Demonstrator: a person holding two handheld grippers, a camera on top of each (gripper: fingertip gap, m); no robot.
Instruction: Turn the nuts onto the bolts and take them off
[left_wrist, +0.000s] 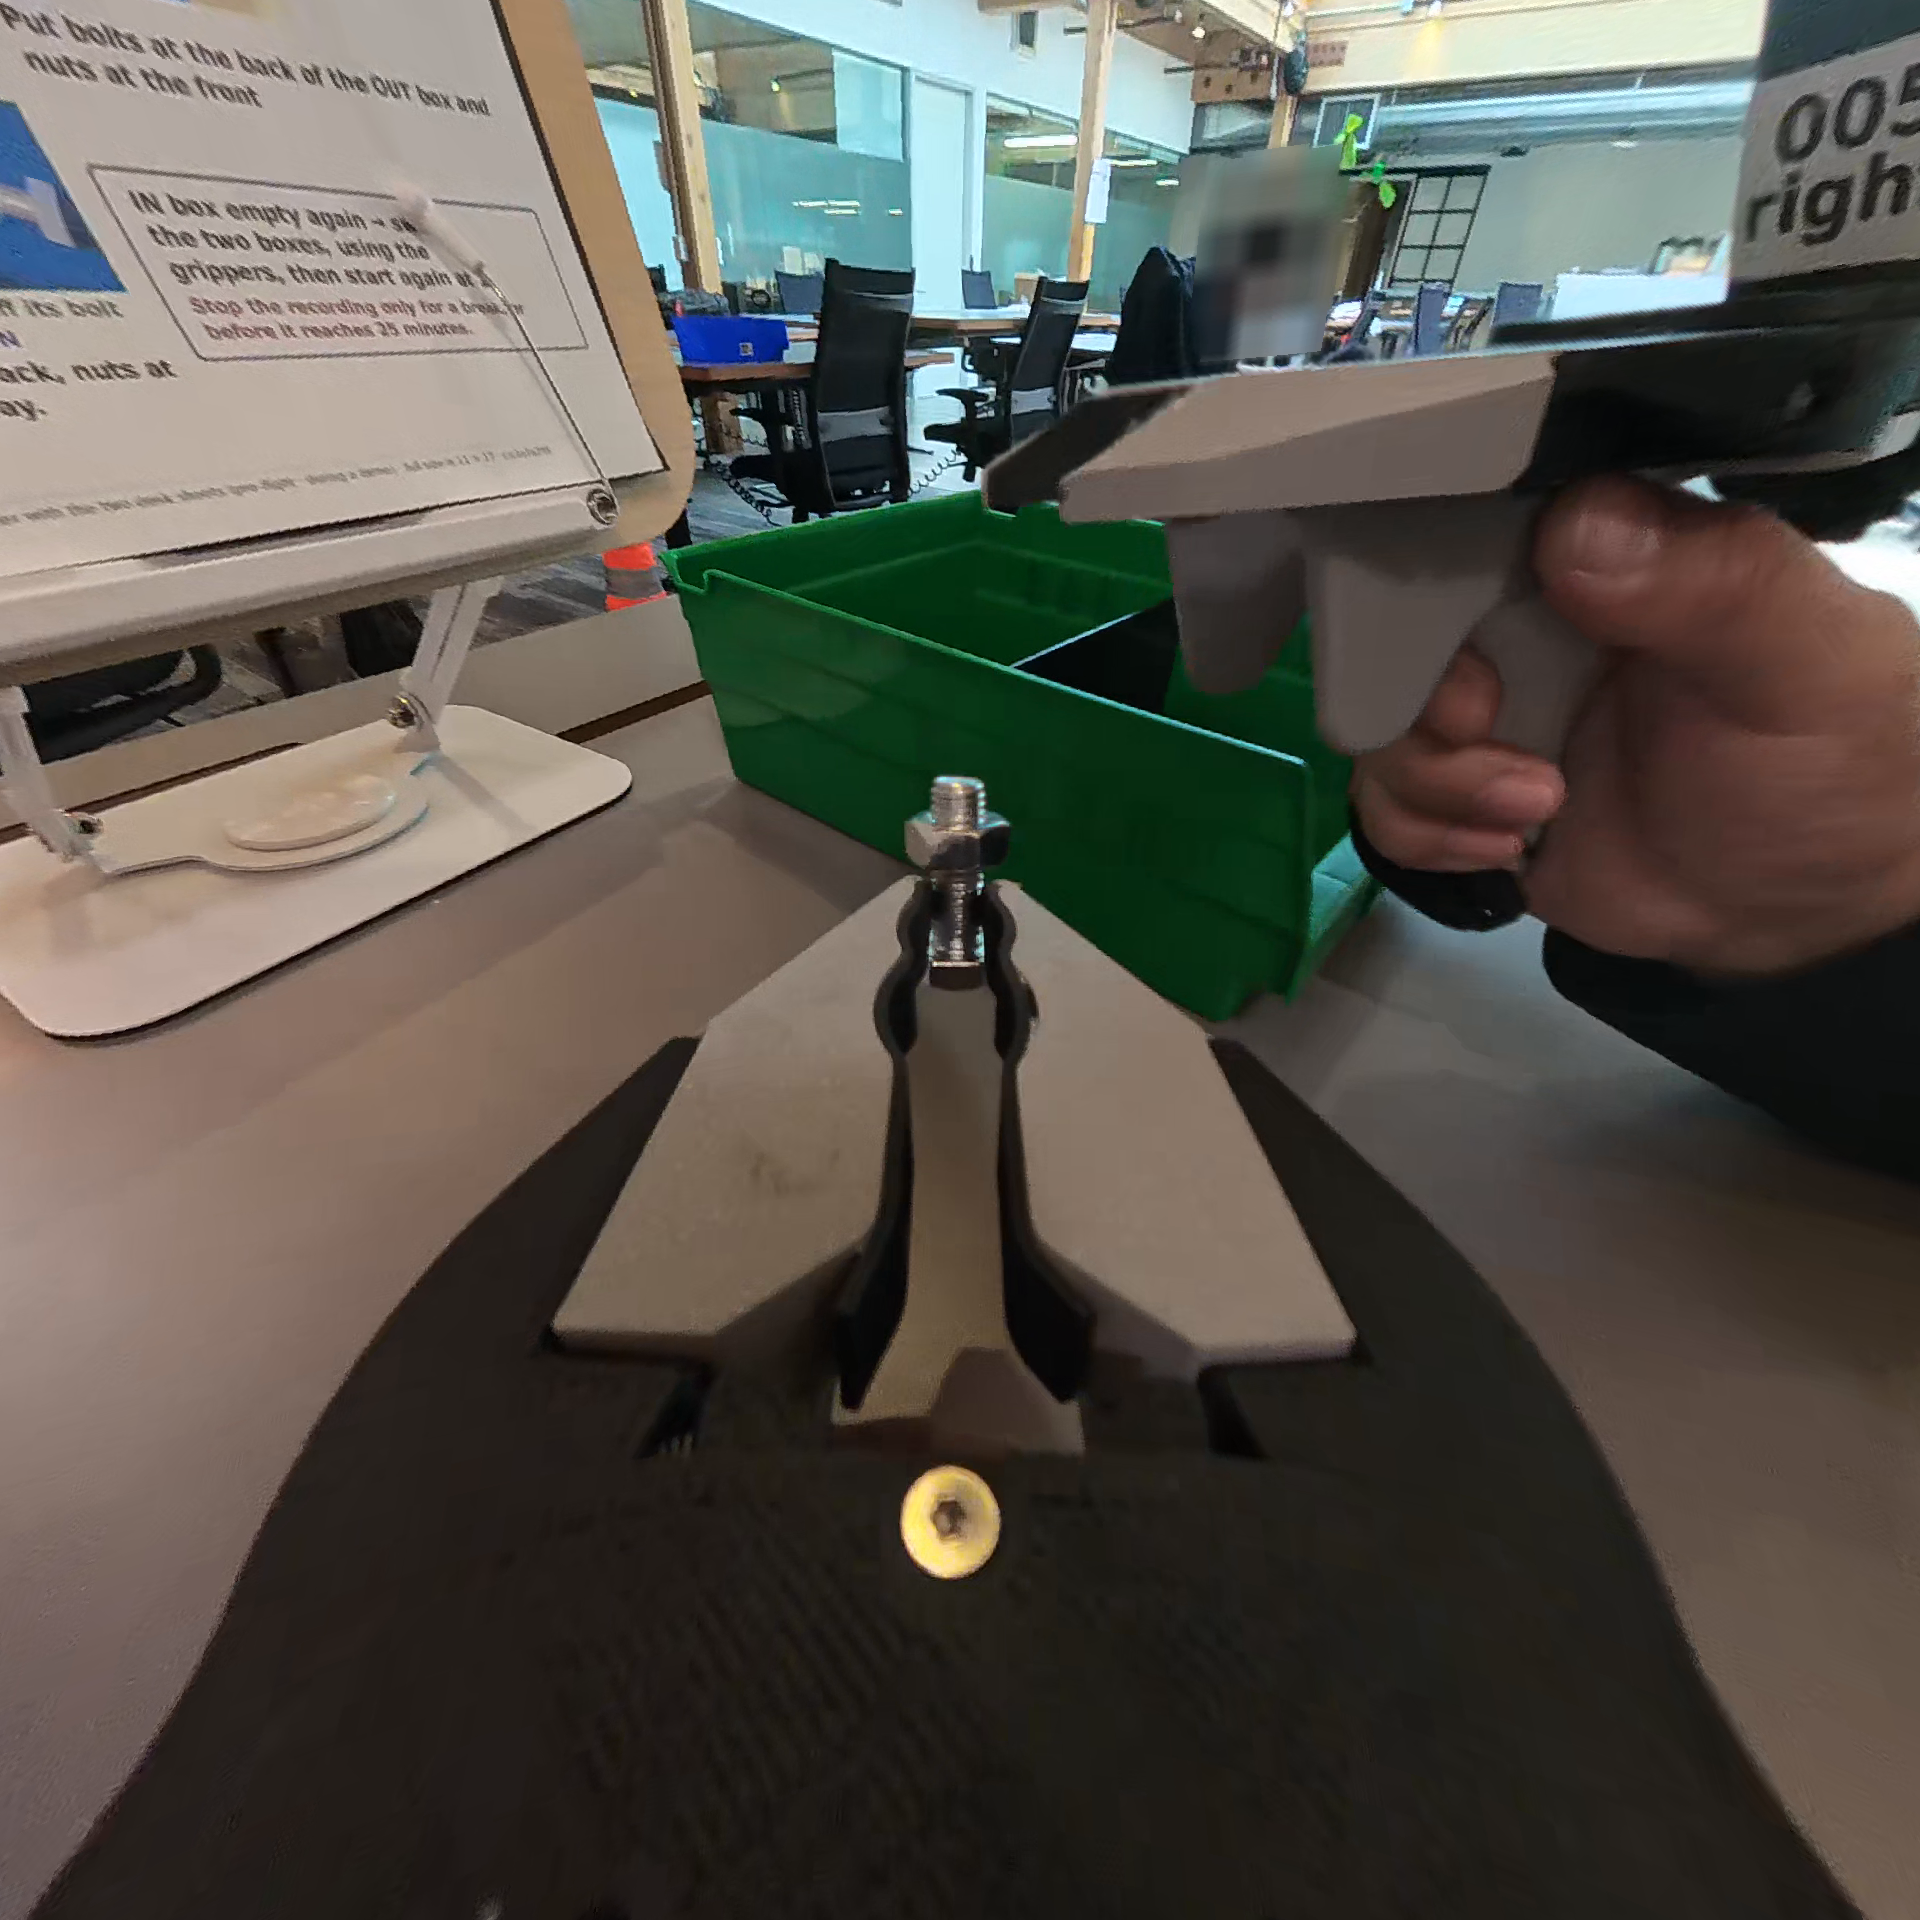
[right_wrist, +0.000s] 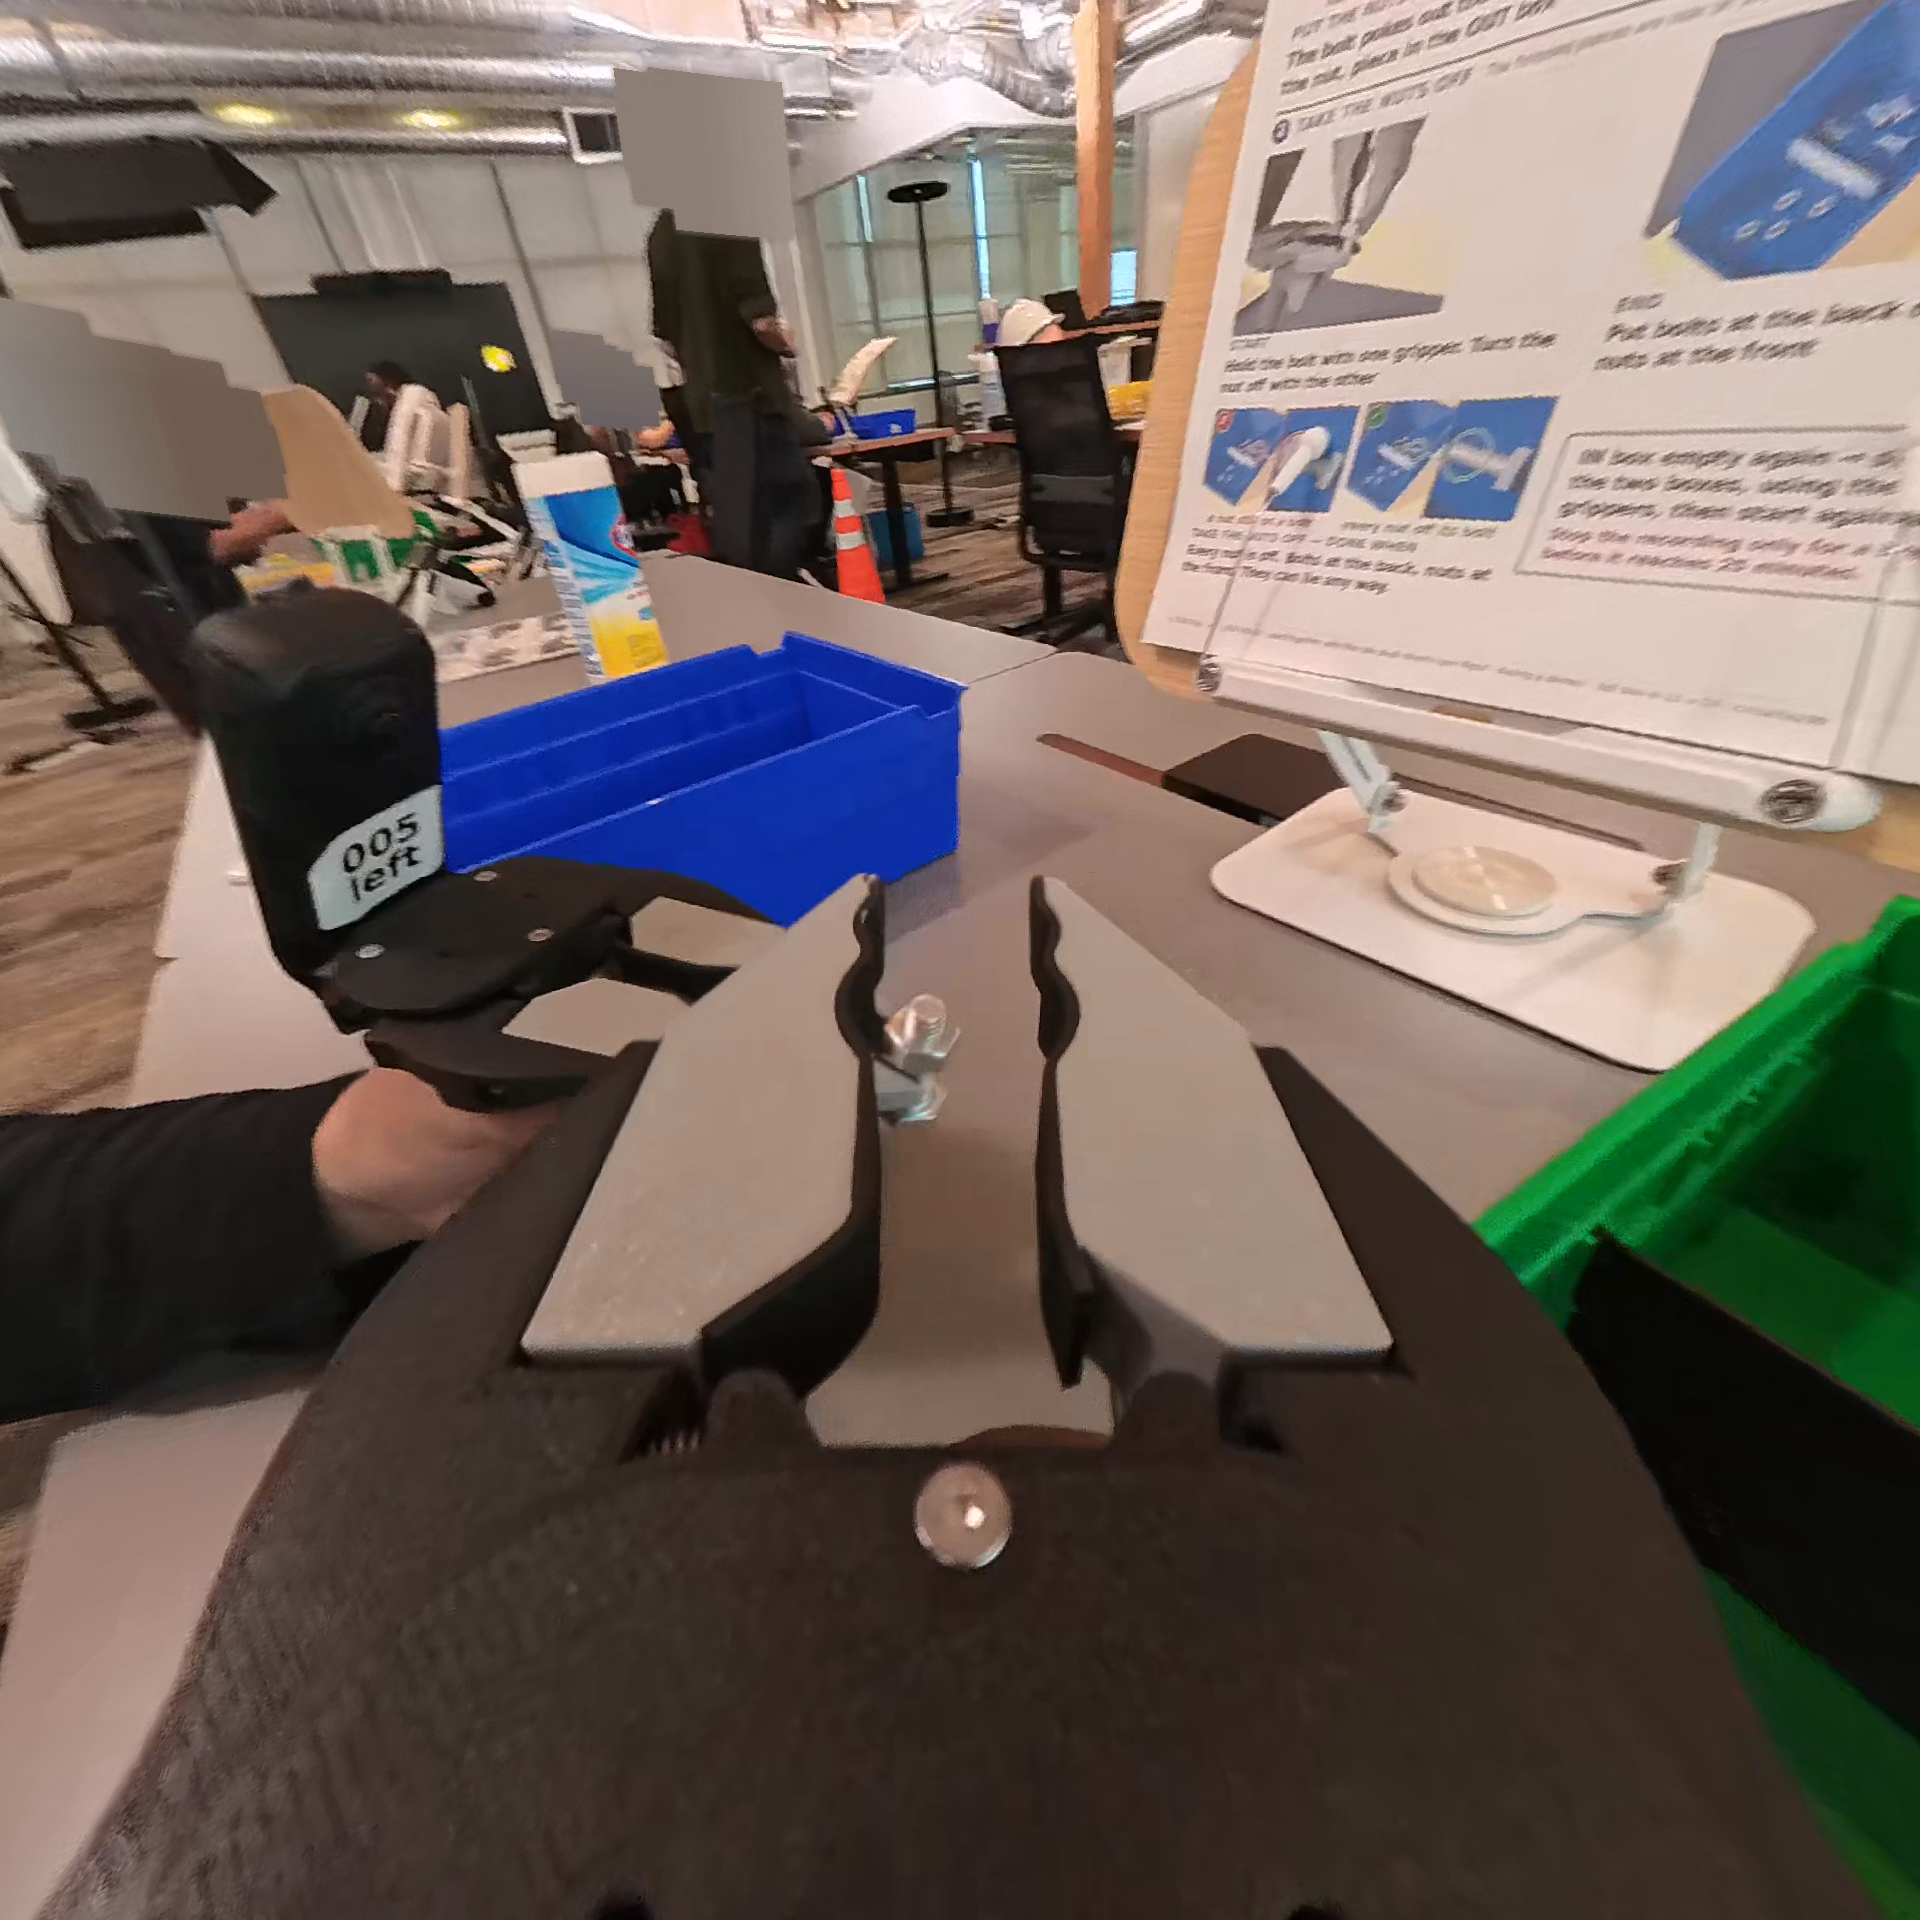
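My left gripper (left_wrist: 956, 951) is shut on a silver bolt (left_wrist: 957, 925) and holds it upright above the grey table (left_wrist: 312, 1195). A hex nut (left_wrist: 957, 836) sits on the thread near the bolt's top end. My right gripper (right_wrist: 953, 896) is open. The bolt and its nut (right_wrist: 920, 1044) lie between its fingers, close to the left finger (right_wrist: 727, 1143), with a wide gap to the other. In the left wrist view the right gripper (left_wrist: 1023, 483) hangs at the upper right in a hand (left_wrist: 1683, 748). The left gripper's black body (right_wrist: 457, 956) shows in the right wrist view; its fingertips are hidden.
A green bin (left_wrist: 987, 707) with a black divider (left_wrist: 1101, 655) stands behind the bolt; it also shows at the right of the right wrist view (right_wrist: 1714, 1195). A blue bin (right_wrist: 727, 790) stands far left. A white stand (right_wrist: 1507, 935) holds an instruction sheet. A wipes canister (right_wrist: 592, 561) stands behind the blue bin. Left tips to right tips: about 7 cm.
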